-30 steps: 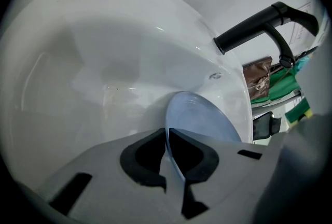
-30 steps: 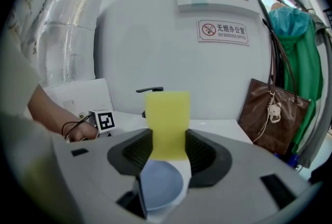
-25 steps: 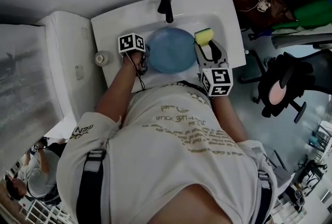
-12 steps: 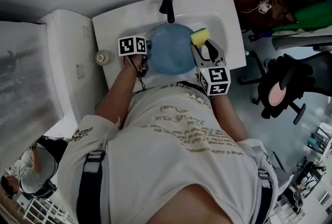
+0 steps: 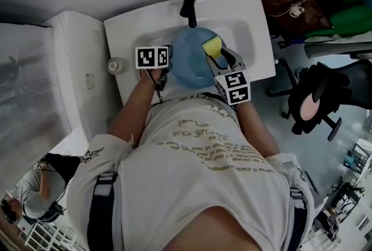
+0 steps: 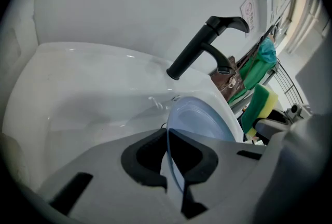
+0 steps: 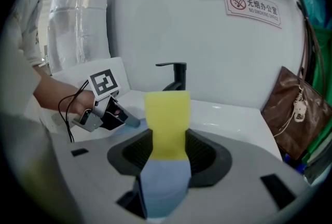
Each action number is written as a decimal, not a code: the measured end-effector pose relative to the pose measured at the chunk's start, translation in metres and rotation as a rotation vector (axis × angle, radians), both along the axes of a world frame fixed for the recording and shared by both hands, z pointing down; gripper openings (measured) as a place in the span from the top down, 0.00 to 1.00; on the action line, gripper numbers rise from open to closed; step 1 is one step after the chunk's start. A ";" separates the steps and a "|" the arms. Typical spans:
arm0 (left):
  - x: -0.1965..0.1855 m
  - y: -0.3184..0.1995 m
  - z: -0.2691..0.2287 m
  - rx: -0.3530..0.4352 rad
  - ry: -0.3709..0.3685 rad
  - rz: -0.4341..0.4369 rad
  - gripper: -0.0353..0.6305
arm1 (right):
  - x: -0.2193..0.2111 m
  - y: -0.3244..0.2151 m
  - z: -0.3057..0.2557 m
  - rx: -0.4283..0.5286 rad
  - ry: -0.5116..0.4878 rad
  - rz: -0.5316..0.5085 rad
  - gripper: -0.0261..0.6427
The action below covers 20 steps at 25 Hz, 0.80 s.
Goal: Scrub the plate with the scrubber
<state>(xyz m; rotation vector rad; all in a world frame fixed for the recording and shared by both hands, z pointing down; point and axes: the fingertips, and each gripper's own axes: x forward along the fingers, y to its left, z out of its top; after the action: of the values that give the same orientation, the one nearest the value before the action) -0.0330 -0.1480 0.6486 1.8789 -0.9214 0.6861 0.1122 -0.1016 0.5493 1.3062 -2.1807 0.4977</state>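
Observation:
A round blue plate point(image 5: 192, 61) stands tilted over the white sink point(image 5: 131, 32). My left gripper point(image 5: 167, 67) is shut on the plate's left rim; in the left gripper view the thin rim point(image 6: 174, 158) runs between the two dark pads. My right gripper point(image 5: 220, 60) is shut on a yellow-and-green scrubber sponge point(image 5: 211, 46), which lies against the plate's upper right face. In the right gripper view the yellow sponge point(image 7: 166, 119) fills the gap between the jaws, with the blue plate point(image 7: 162, 186) showing below it and the left gripper point(image 7: 106, 109) off to the left.
A black faucet point(image 5: 189, 3) rises at the back of the sink, just beyond the plate. A small round cap point(image 5: 114, 65) sits on the counter's left. A brown bag point(image 5: 288, 3) and an office chair point(image 5: 317, 99) stand to the right. A person point(image 5: 23, 203) sits at lower left.
The right gripper has carried the sponge left, from beside the plate onto its face. The left gripper and plate have shifted slightly right.

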 end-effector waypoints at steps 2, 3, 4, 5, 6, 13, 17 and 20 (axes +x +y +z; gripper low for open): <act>0.004 0.000 -0.004 0.013 0.001 0.012 0.90 | -0.001 -0.001 0.005 -0.021 0.023 -0.017 0.66; 0.006 0.001 -0.006 0.021 0.001 0.019 0.90 | -0.002 -0.001 0.008 -0.034 0.034 -0.026 0.66; 0.008 0.001 -0.009 0.030 0.000 0.025 0.90 | -0.004 -0.001 0.012 -0.049 0.046 -0.036 0.66; 0.009 0.001 -0.011 0.039 -0.001 0.032 0.90 | -0.007 -0.001 0.015 -0.064 0.058 -0.048 0.66; 0.010 0.002 -0.013 0.047 -0.002 0.038 0.90 | -0.011 -0.002 0.018 -0.078 0.070 -0.063 0.66; 0.016 0.010 -0.020 0.062 0.015 0.055 0.90 | -0.041 -0.007 0.046 -0.174 0.247 -0.231 0.66; 0.018 0.011 -0.026 0.079 0.024 0.060 0.90 | -0.048 -0.008 0.060 -0.213 0.351 -0.270 0.66; 0.018 0.013 -0.029 0.089 0.017 0.074 0.90 | -0.053 -0.008 0.068 -0.241 0.398 -0.292 0.66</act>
<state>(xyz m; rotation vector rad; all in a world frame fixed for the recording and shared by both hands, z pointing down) -0.0152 -0.1345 0.6198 2.0030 -0.8886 0.6822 0.0591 -0.1091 0.6168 0.8543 -1.8676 0.3370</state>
